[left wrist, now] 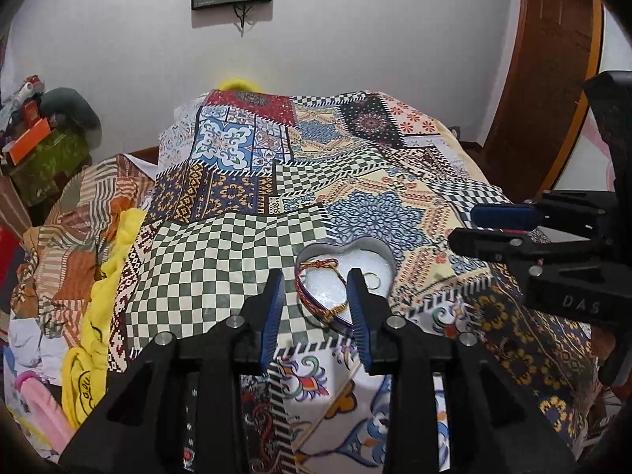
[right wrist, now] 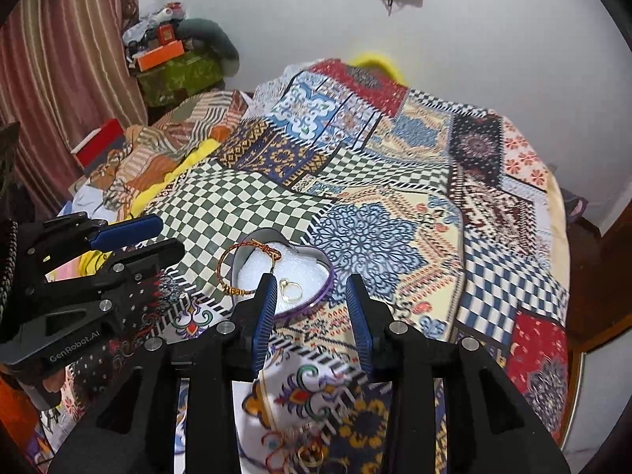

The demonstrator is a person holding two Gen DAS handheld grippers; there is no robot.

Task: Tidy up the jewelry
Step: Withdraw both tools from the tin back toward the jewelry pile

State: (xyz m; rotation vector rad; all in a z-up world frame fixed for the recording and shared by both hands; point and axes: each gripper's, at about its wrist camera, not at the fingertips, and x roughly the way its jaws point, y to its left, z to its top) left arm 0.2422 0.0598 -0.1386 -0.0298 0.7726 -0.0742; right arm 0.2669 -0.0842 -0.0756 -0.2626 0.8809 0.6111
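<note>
On the bed [left wrist: 221, 260], 1 heart tin [right wrist: 324, 276] holds 1 small gold ring [right wrist: 291, 291], w/ 1 red-gold thread bracelet [right wrist: 237, 276] half in, half over the rim, so the job looks partly done. Near the right gripper [right wrist: 312, 304], approx. 2-3 more pcs [right wrist: 304, 452] lie on the cover, too blurry to count. Left gripper [left wrist: 316, 296] & right both have jaws open, holding nothing.
</note>
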